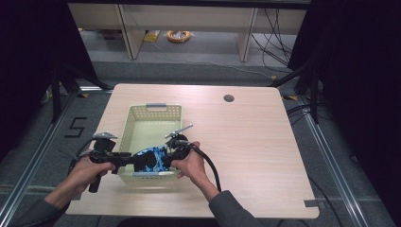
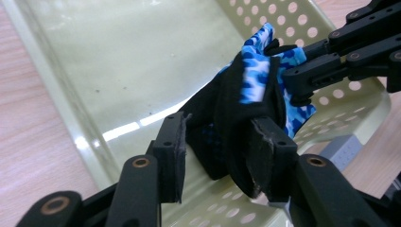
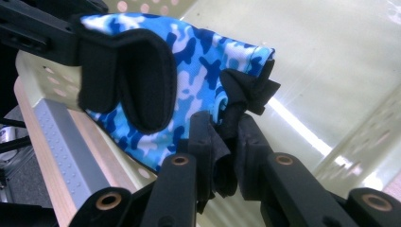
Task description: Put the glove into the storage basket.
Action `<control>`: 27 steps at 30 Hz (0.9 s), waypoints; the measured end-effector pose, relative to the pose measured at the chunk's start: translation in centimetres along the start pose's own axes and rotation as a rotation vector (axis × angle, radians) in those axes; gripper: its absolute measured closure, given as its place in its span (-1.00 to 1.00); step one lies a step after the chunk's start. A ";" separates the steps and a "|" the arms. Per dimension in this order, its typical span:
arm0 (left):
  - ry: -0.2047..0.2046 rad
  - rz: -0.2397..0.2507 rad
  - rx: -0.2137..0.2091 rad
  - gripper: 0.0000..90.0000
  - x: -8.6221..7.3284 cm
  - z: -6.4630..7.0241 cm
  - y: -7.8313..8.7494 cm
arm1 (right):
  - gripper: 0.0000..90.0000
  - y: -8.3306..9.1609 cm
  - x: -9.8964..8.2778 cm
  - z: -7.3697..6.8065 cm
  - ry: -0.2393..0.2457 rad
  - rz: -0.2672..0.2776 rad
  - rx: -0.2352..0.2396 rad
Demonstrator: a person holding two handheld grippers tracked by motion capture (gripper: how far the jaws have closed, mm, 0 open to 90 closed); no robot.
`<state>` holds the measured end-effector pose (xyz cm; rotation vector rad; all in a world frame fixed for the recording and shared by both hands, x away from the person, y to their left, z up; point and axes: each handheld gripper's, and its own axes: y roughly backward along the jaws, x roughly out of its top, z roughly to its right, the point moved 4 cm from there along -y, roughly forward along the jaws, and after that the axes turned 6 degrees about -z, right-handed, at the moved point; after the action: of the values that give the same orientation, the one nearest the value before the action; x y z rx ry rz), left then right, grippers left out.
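Left gripper (image 1: pixel 134 160): held in the person's left hand (image 1: pixel 87 169) at the near left of the basket; its jaws stood partly apart around a black fold of the glove, the right jaw pressed to the cloth, the left jaw just beside it, so a firm grip could not be confirmed.
Right gripper (image 3: pixel 222 137): held in the right hand (image 1: pixel 191 163), jaws closed tight on a bunch of black fabric at the glove's edge.
Surface: a pale wood-grain table (image 1: pixel 246 142) with a round cable hole (image 1: pixel 229 98) near its far edge.
Room: grey floor, dark curtains at both sides, pale shelving legs and loose cables beyond the table.
Basket (image 1: pixel 142 127): pale green, perforated walls, grey handles, on the table's left half.
Glove (image 1: pixel 153 160): blue camouflage with black trim, suspended between the two grippers over the basket's near end, above its floor.
Glove axis: stretched roughly left to right across the basket in the high view, from one gripper to the other.
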<state>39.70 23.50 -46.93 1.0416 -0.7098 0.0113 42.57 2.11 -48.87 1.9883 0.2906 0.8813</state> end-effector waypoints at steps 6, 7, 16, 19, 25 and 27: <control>0.015 0.007 0.020 0.19 0.0 -0.1 0.6 | 0.77 -0.1 0.0 0.1 -0.009 -0.008 -0.001; 0.009 0.014 0.019 0.20 0.0 -0.1 0.6 | 0.77 -0.1 0.0 0.1 -0.008 -0.008 -0.004; 0.004 0.064 0.006 -0.11 0.0 1.4 1.3 | 0.76 -0.2 0.0 -0.1 0.009 -0.011 -0.017; 0.007 0.097 -0.014 -0.21 -0.2 2.7 1.4 | 0.75 -0.2 0.0 -0.1 0.030 -0.012 -0.029; -0.029 0.122 -0.061 -0.27 -1.2 5.2 2.0 | 0.72 -0.3 0.0 -0.3 0.054 -0.031 -0.055; -0.047 0.121 -0.075 -0.27 -1.7 6.0 2.2 | 0.70 -0.3 0.0 -0.3 0.065 -0.040 -0.068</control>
<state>34.45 20.43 -44.34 0.9285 -0.8094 0.0650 42.42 2.51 -48.98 1.8880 0.3320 0.9201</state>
